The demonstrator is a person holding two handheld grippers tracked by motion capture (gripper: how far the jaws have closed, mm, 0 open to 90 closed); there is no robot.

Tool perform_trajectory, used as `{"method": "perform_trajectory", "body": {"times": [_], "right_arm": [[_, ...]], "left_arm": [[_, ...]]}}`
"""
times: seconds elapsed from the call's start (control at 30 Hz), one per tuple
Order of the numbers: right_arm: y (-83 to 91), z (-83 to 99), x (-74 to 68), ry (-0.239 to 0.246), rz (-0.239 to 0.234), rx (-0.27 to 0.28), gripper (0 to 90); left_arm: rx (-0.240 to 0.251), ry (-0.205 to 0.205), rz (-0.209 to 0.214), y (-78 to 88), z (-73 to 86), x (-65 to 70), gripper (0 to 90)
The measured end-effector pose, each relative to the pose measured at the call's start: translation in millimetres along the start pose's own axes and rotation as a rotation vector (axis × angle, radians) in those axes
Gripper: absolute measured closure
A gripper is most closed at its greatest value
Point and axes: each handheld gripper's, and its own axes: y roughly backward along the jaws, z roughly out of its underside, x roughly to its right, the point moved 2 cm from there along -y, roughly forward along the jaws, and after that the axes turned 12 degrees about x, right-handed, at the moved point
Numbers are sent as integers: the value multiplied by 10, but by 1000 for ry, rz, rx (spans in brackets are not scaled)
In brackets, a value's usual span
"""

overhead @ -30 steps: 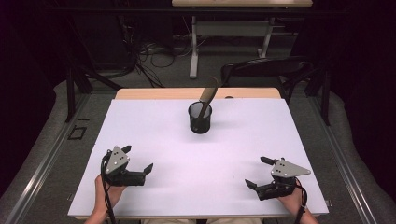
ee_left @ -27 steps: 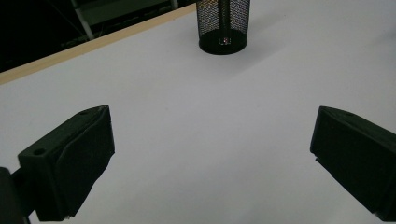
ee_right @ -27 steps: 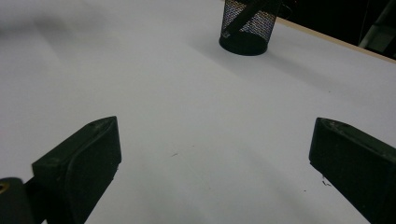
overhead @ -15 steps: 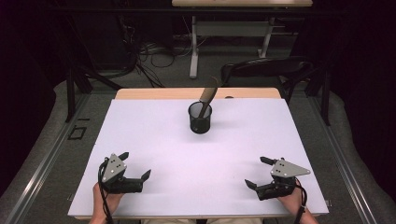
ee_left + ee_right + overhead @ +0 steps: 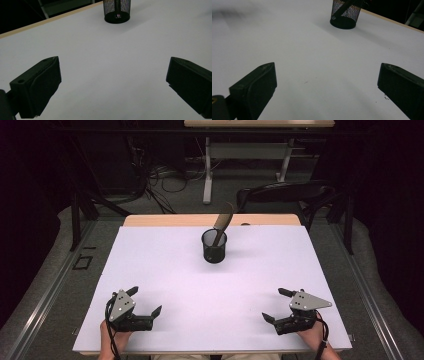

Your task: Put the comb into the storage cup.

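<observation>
**Mesh cup with brown tool, both tongs wide apart at near edge**

High view. White table (image 5: 165, 270), wooden strip along far edge. Black mesh cup (image 5: 214, 246) upright, far of centre, well apart from both tongs. Brown tool (image 5: 222, 222) standing in cup, leaning toward far right, top well above rim. Left gripper (image 5: 147, 302) near front left corner, held in a hand (image 5: 112, 335), jaws apart, nothing between. Right gripper (image 5: 275, 305) near front right corner, held likewise, jaws apart, empty. Dark chair (image 5: 285, 195) beyond table.

Left gripper view. Two black jaws low at either side, wide apart, bare tabletop between. Mesh cup (image 5: 117, 11) at top, slightly right of centre, top cut off by frame.

Right gripper view. Jaws wide apart, bare tabletop between. Mesh cup (image 5: 345, 13) at top, dark shaft of tool (image 5: 343, 7) slanting inside.

Risks, judged. Cup light and unsecured: side contact from a jaw likely to tip or slide it. Tool leaning and loose: pull along wrong line likely to drag cup over. Pinch near tip of tool: likely slip.
</observation>
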Motion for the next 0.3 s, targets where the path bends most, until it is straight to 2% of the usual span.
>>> {"method": "perform_trajectory", "body": {"times": [0.3], "right_arm": [[-3,9,11,-3,3,-1,18]], "left_arm": [[-9,-2,11,-31,10,-12,0]]}}
